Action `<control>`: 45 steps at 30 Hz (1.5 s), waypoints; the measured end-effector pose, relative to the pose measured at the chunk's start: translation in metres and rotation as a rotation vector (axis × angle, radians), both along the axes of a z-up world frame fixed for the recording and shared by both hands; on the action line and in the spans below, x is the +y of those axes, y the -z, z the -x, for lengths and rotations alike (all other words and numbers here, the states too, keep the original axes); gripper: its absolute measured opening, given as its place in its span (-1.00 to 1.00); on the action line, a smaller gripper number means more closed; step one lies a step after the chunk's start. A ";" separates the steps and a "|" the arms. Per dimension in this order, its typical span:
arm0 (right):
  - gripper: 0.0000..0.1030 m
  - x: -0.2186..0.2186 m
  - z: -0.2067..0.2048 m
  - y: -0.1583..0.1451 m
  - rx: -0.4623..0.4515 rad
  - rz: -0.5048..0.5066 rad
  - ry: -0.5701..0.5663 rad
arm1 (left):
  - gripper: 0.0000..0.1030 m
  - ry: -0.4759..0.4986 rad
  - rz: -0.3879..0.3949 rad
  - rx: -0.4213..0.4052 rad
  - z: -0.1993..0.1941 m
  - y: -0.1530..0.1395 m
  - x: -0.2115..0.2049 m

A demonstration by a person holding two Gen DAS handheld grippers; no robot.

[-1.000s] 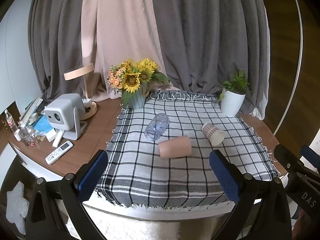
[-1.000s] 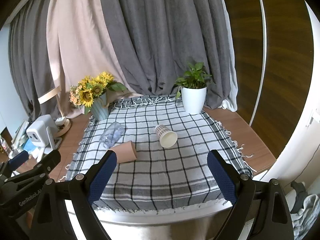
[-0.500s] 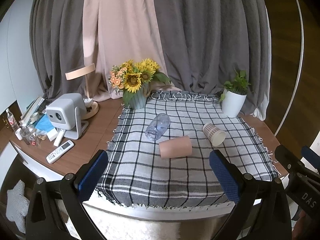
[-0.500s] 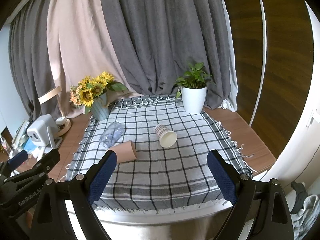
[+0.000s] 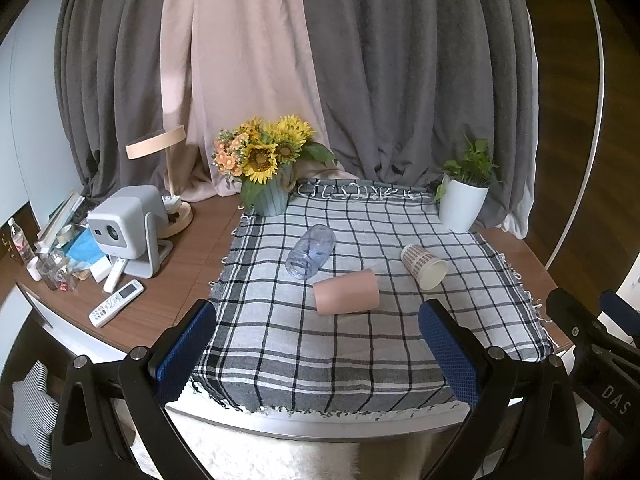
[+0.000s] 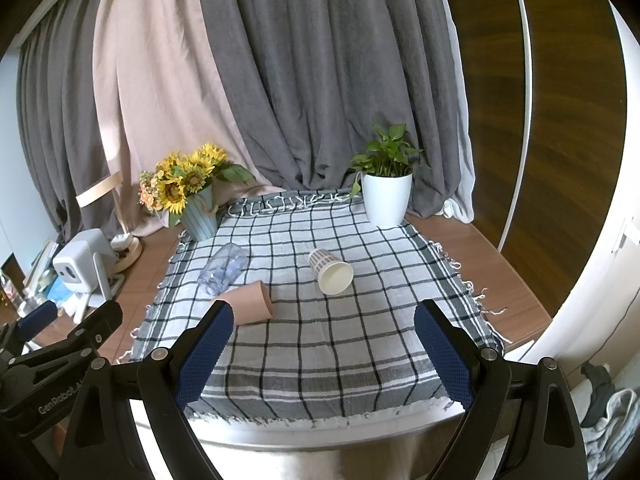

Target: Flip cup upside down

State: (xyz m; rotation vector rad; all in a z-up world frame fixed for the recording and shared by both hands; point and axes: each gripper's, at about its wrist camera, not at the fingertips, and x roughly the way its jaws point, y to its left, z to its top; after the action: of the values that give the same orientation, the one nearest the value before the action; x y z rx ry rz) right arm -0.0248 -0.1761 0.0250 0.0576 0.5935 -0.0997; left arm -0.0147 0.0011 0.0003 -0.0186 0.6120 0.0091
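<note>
Nothing on the checked cloth (image 5: 360,352) has moved in the last second. Both the left gripper (image 5: 320,352) and right gripper (image 6: 320,354) hang spread wide off the near edge. Pink cup (image 5: 346,292), clear cup (image 5: 310,251) and paper cup (image 6: 331,271) lie sideways mid-cloth, untouched; flipping hasn't begun.

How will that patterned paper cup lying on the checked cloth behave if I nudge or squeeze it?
The patterned paper cup lies on its side on the checked cloth, so a nudge would likely roll it, probably in an arc since it tapers. It looks empty and thin-walled, so probably light and apt to crush under a firm pinch. The soft cloth may damp the rolling somewhat.
</note>
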 end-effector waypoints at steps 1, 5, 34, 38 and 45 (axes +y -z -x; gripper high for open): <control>0.79 0.000 0.000 0.000 -0.001 -0.001 0.001 | 1.00 -0.001 -0.001 0.001 0.000 0.001 0.000; 0.79 0.000 0.000 0.001 -0.002 0.001 0.003 | 1.00 0.001 0.000 0.000 0.000 0.000 0.000; 0.79 0.003 0.003 0.017 0.019 0.002 0.013 | 1.00 0.029 0.004 0.058 -0.012 0.012 0.022; 0.79 0.019 -0.008 0.025 0.051 -0.022 0.017 | 1.00 0.020 -0.006 0.104 -0.024 0.017 0.033; 0.79 0.038 -0.052 0.040 0.113 -0.057 -0.020 | 1.00 -0.007 -0.032 0.148 -0.060 0.028 0.057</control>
State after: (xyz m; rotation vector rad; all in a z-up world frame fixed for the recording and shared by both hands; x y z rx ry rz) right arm 0.0275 -0.1381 -0.0154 0.1019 0.7099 -0.0672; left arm 0.0455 0.0576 -0.0279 0.0113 0.7599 0.0272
